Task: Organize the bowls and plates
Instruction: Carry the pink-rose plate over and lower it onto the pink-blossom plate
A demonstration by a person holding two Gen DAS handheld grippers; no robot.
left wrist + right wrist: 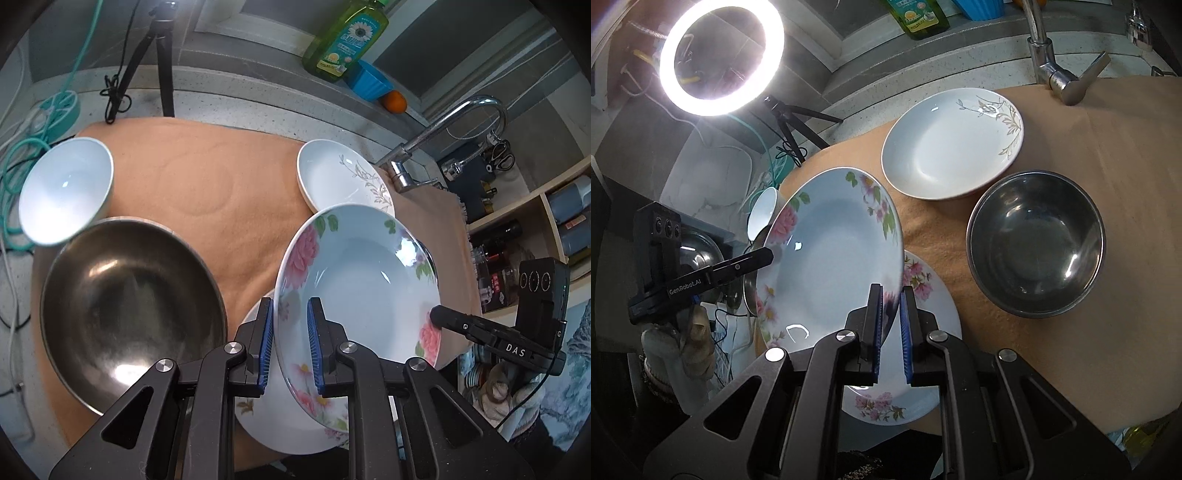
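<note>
A floral plate [362, 280] [827, 258] is held tilted in the air between both grippers. My left gripper [291, 332] is shut on its left rim. My right gripper [891, 317] is shut on its right rim, and it also shows in the left wrist view [439, 317]. The left gripper shows in the right wrist view [764, 256]. Beneath lies a second floral plate [923, 362] [280, 421] on the orange mat [207, 184]. A white plate with gold leaves [340, 177] [953, 144] lies at the back.
A large steel bowl [129, 310] and a white bowl [66, 188] sit at the mat's left. A smaller steel bowl [1036, 242] sits right of the plates. A faucet [443, 136], a soap bottle [347, 37] and a ring light [722, 55] stand behind.
</note>
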